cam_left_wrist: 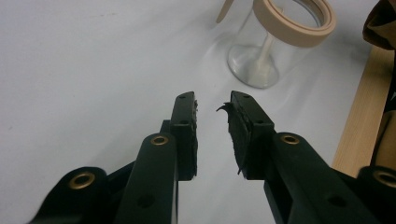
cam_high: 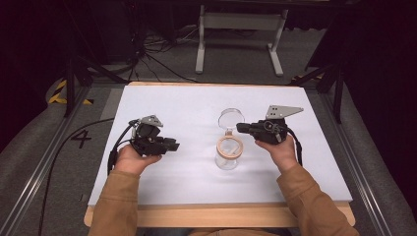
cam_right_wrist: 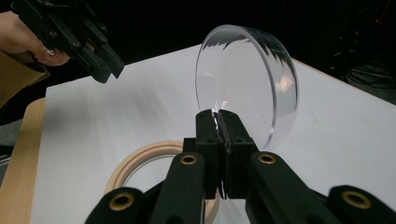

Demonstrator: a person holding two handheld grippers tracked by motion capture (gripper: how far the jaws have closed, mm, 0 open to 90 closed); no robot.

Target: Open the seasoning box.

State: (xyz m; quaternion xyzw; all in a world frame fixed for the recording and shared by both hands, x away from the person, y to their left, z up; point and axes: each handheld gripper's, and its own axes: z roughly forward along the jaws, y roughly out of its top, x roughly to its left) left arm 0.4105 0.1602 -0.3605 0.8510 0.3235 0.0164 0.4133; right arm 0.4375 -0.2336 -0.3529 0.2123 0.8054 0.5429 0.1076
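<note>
A clear glass jar (cam_high: 227, 160) stands right of the white board's middle, with a beige ring (cam_high: 229, 146) around its mouth. Its round clear lid (cam_high: 231, 119) is tipped up behind the mouth. My right gripper (cam_high: 240, 128) reaches in from the right and is shut on the lid's rim. In the right gripper view the pads (cam_right_wrist: 208, 128) pinch the edge of the lid (cam_right_wrist: 247, 79) above the beige ring (cam_right_wrist: 140, 158). My left gripper (cam_high: 174, 146) is left of the jar, apart from it. Its jaws (cam_left_wrist: 212, 105) are open with nothing between them, pointing toward the jar (cam_left_wrist: 261, 65).
The white board (cam_high: 187, 105) lies on a wooden table whose edge (cam_high: 221, 214) runs along the front. Cables trail from both grippers. Beyond the table are a grey floor and a white frame (cam_high: 241, 22).
</note>
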